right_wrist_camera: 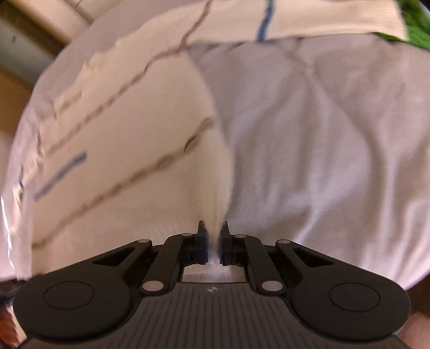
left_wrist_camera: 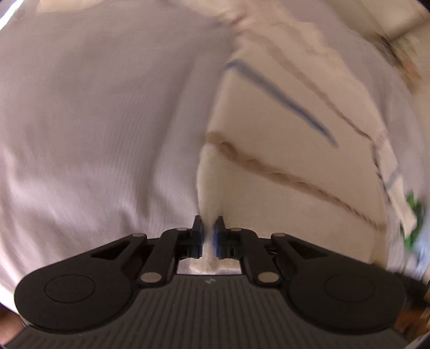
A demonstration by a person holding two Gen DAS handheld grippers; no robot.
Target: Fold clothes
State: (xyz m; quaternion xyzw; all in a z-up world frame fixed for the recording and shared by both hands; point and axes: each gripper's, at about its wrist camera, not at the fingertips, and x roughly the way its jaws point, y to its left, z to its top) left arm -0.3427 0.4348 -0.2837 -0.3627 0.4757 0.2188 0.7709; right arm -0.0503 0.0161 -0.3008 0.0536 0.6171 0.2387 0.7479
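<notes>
Left tongs point(left_wrist_camera: 207, 233) clamped narrow on a cream edge of the towel point(left_wrist_camera: 282, 128), jaws nearly touching with cloth pinched between. Towel running up toward 1 o'clock, crossed by brown and blue stripes. White sheet point(left_wrist_camera: 94, 120) spread from 9 to 12 o'clock beneath. Something green point(left_wrist_camera: 414, 214) at 3 o'clock, blurred.

Right tongs point(right_wrist_camera: 213, 240) likewise narrow, gripping a towel point(right_wrist_camera: 134, 134) edge. Towel spreading toward 10 o'clock, sheet point(right_wrist_camera: 322, 134) from 12 to 3 o'clock. Green patch point(right_wrist_camera: 414, 18) at 1 o'clock. Both views smeared by blur.
</notes>
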